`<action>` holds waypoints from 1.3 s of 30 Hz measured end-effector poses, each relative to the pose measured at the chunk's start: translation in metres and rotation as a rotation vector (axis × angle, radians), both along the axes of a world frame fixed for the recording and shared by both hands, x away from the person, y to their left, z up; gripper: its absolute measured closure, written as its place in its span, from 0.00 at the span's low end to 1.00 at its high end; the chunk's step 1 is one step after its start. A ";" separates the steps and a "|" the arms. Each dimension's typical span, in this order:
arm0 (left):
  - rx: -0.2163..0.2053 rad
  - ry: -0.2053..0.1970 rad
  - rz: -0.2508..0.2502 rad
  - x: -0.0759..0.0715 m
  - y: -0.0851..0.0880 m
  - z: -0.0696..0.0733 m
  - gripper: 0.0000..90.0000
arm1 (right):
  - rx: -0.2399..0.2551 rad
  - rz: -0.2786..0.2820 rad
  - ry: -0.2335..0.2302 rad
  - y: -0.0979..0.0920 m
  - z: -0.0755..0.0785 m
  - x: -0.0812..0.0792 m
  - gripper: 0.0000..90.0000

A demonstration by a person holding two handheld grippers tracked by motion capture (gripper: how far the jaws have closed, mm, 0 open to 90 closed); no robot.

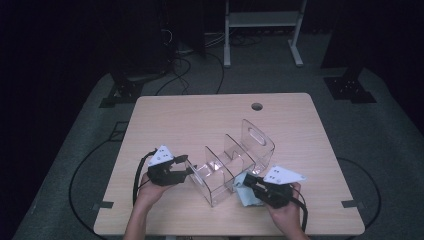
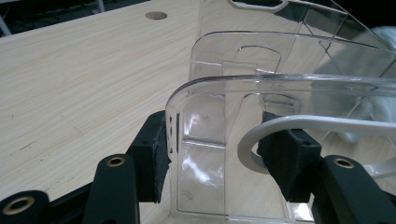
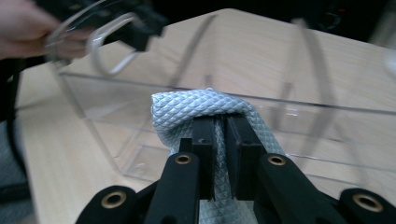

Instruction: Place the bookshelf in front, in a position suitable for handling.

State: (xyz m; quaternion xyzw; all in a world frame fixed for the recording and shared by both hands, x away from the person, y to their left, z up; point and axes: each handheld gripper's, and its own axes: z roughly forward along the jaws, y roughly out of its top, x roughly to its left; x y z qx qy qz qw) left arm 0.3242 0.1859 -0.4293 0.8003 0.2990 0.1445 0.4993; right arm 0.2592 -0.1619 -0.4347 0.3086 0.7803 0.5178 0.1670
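A clear plastic organizer (image 1: 235,160) with several dividers lies at an angle on the wooden table (image 1: 200,115). My left gripper (image 1: 189,170) is shut on its near end wall. In the left gripper view the pads (image 2: 156,154) clamp that wall (image 2: 205,158) beside its handle cutout (image 2: 280,123). My right gripper (image 1: 248,183) is shut on a pale blue-grey textured cloth (image 1: 245,196) at the organizer's long side. In the right gripper view the cloth (image 3: 201,109) bulges over the jaw tips (image 3: 222,135), right against the clear side wall (image 3: 116,116).
A round cable hole (image 1: 257,106) sits near the table's far edge. Cables trail from both grippers off the front of the table. Beyond the table are a white stand frame (image 1: 262,30) and dark equipment bases on grey floor.
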 end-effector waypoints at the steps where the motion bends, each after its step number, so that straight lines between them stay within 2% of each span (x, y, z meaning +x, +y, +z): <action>1: 0.000 0.000 0.001 0.000 0.000 0.000 0.50 | -0.016 0.011 -0.011 0.004 0.000 -0.001 0.91; 3: 0.000 0.000 0.002 0.000 0.000 0.000 0.50 | -0.018 0.016 -0.012 0.003 0.000 0.000 0.91; 6: 0.000 0.000 0.000 0.000 0.000 0.000 0.50 | -0.010 -0.039 -0.009 -0.011 0.000 0.007 0.91; 9: 0.003 -0.001 -0.003 0.000 -0.001 0.000 0.50 | 0.008 -0.081 0.017 -0.021 -0.004 0.013 0.91; 13: 0.001 0.000 -0.002 0.000 0.000 0.000 0.50 | -0.012 -0.062 0.016 -0.014 -0.006 0.010 0.91; 15: 0.003 -0.001 -0.002 0.000 0.000 0.000 0.50 | 0.009 -0.060 0.031 -0.018 -0.006 0.013 0.91; 18: 0.000 0.000 -0.005 0.000 -0.001 0.000 0.50 | 0.012 -0.108 0.041 -0.029 -0.008 0.018 0.91; 20: -0.001 -0.001 -0.006 0.000 0.000 0.000 0.50 | 0.023 -0.119 0.054 -0.032 -0.010 0.019 0.91; 23: 0.000 0.000 -0.007 0.001 0.000 0.000 0.50 | 0.024 -0.080 0.064 -0.021 -0.011 0.015 0.91; 25: -0.004 0.003 -0.004 0.001 0.001 0.000 0.50 | -0.010 -0.068 0.038 -0.014 -0.010 0.013 0.91; 27: -0.007 0.002 -0.008 0.001 0.001 0.000 0.50 | 0.008 -0.065 0.053 -0.018 -0.009 0.016 0.91; 33: -0.006 0.003 -0.014 0.001 0.001 0.000 0.50 | 0.007 -0.140 0.062 -0.035 -0.012 0.028 0.91; 39: -0.005 0.002 -0.014 0.001 0.001 0.000 0.50 | 0.013 -0.145 0.072 -0.036 -0.014 0.028 0.91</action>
